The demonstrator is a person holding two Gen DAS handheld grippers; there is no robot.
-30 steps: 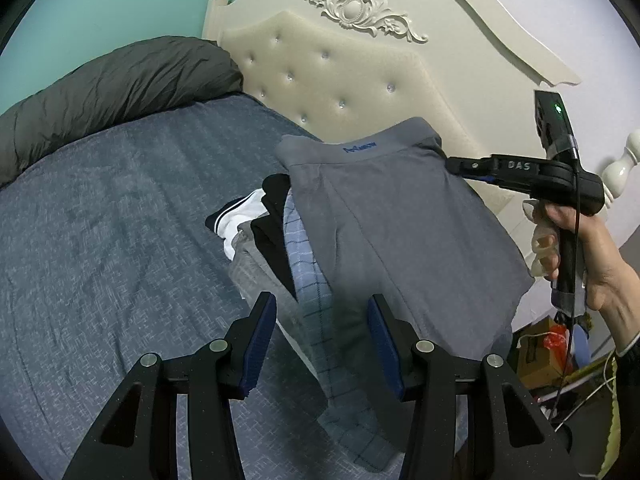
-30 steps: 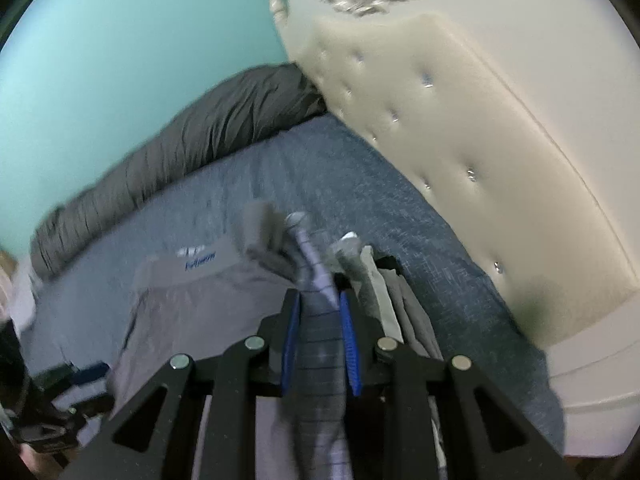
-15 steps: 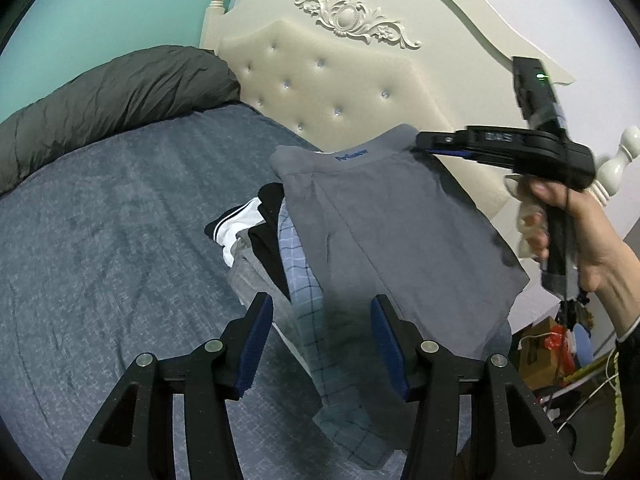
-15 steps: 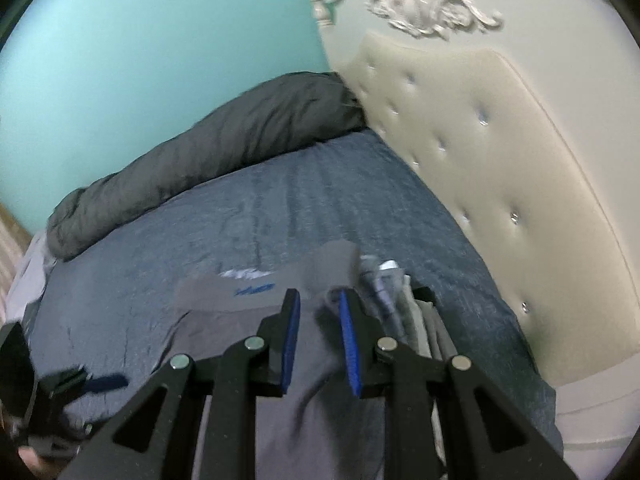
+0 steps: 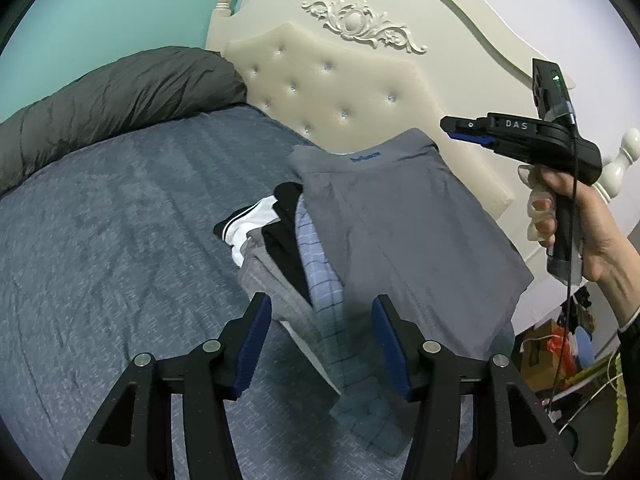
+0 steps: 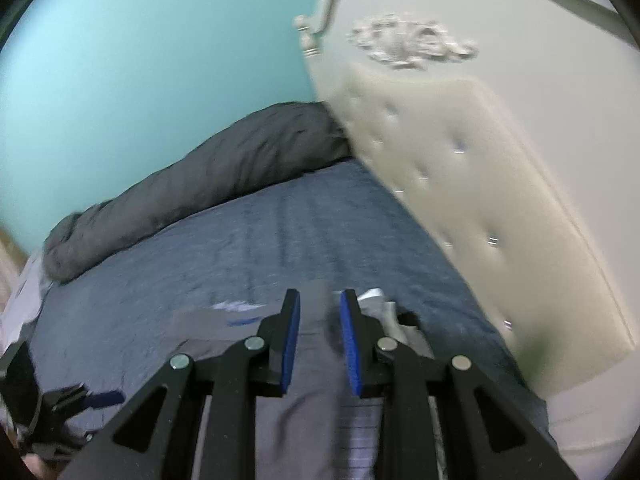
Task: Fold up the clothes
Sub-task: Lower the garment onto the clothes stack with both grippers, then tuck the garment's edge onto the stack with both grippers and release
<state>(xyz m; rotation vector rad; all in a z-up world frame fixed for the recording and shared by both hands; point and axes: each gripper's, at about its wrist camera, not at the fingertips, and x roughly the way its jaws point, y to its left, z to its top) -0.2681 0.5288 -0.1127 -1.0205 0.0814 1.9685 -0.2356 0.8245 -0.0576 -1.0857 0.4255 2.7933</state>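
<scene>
Since a second ago the right gripper has let go of the clothing it pinched and has risen clear of the pile; its blue-padded fingers now stand a narrow gap apart with nothing between them. In the left wrist view that same tool hangs in the air above the far right corner of the grey shorts, gripped by the person's hand, and is no longer touching the cloth.

The grey shorts lie spread flat as the top layer of the clothes pile on the bed, waistband toward the headboard, with a small blue logo on the band. Beneath them, fanned out to the left, show a blue checked garment, a black piece, a grey piece and a white piece with dark stripes. The pile sits at the bed's right side, just beside the tufted cream headboard.

The left gripper hovers over the near edge of the pile, its fingers spread wide and empty, the checked garment visible between them. A dark grey duvet is rolled along the far side of the bed against the teal wall. The right wrist view is blurred by motion, so the pile beneath that gripper shows only roughly.
</scene>
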